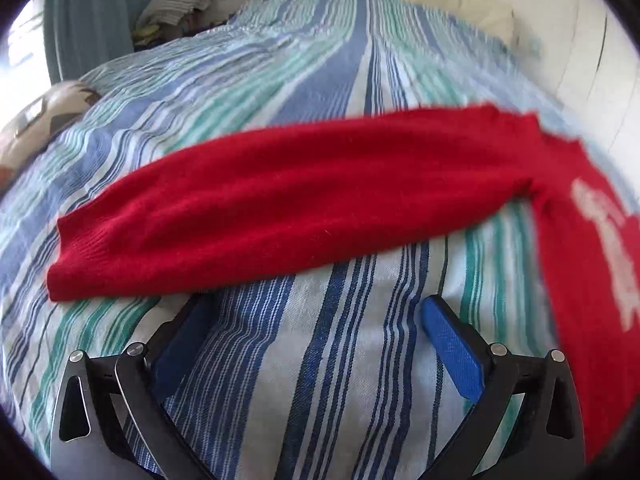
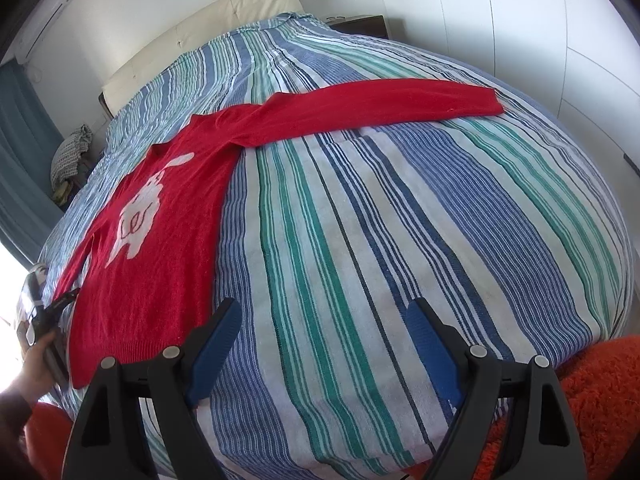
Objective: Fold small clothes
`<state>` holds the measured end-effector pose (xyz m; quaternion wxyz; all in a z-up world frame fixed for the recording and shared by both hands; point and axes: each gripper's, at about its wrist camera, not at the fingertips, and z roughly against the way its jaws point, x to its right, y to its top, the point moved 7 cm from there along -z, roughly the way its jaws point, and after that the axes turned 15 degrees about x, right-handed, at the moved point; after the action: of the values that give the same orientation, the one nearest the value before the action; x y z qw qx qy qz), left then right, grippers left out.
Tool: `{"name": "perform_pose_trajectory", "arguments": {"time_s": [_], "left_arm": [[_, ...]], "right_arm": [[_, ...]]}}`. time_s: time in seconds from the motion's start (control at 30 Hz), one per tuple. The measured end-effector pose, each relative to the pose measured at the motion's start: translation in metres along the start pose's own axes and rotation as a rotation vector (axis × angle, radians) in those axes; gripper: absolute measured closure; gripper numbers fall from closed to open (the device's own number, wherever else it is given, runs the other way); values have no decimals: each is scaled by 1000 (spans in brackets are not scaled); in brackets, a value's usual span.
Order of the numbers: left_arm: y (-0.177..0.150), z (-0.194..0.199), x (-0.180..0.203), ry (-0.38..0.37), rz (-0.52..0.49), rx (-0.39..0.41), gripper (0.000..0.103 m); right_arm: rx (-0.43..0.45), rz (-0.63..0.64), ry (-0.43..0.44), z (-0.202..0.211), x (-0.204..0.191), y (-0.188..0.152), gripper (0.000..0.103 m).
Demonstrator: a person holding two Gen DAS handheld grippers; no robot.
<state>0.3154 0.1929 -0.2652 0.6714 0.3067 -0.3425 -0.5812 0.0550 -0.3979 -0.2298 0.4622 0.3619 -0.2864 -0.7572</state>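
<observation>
A small red knit sweater (image 2: 160, 248) with a white animal figure lies flat on the striped bedspread (image 2: 360, 220). One sleeve (image 2: 380, 100) stretches out to the right. In the left wrist view the other sleeve (image 1: 280, 200) lies across the bed, its cuff at the left. My left gripper (image 1: 316, 312) is open, just short of that sleeve and not touching it. My right gripper (image 2: 324, 316) is open and empty over bare bedspread, right of the sweater's hem. The left gripper also shows at the far left of the right wrist view (image 2: 60, 304).
A cream headboard (image 2: 200, 28) stands at the far end of the bed. A dark nightstand (image 2: 360, 24) is by the white wall. A pile of clothes (image 1: 176, 4) lies beyond the bed near teal curtains (image 1: 92, 12). An orange fluffy rug (image 2: 592, 400) is at the near right.
</observation>
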Motion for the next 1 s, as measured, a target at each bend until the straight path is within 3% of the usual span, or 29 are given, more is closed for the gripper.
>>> {"name": "perform_pose_trajectory", "arguments": {"time_s": [0.23, 0.6, 1.0], "left_arm": [[-4, -3, 6, 56, -72, -22, 0], [-3, -3, 6, 49, -61, -23, 0], [-3, -3, 5, 48, -60, -23, 0]], "right_arm": [[-10, -2, 17, -3, -2, -1, 19], [-14, 34, 15, -4, -9, -4, 19], [-12, -43, 14, -4, 6, -1, 19]]}}
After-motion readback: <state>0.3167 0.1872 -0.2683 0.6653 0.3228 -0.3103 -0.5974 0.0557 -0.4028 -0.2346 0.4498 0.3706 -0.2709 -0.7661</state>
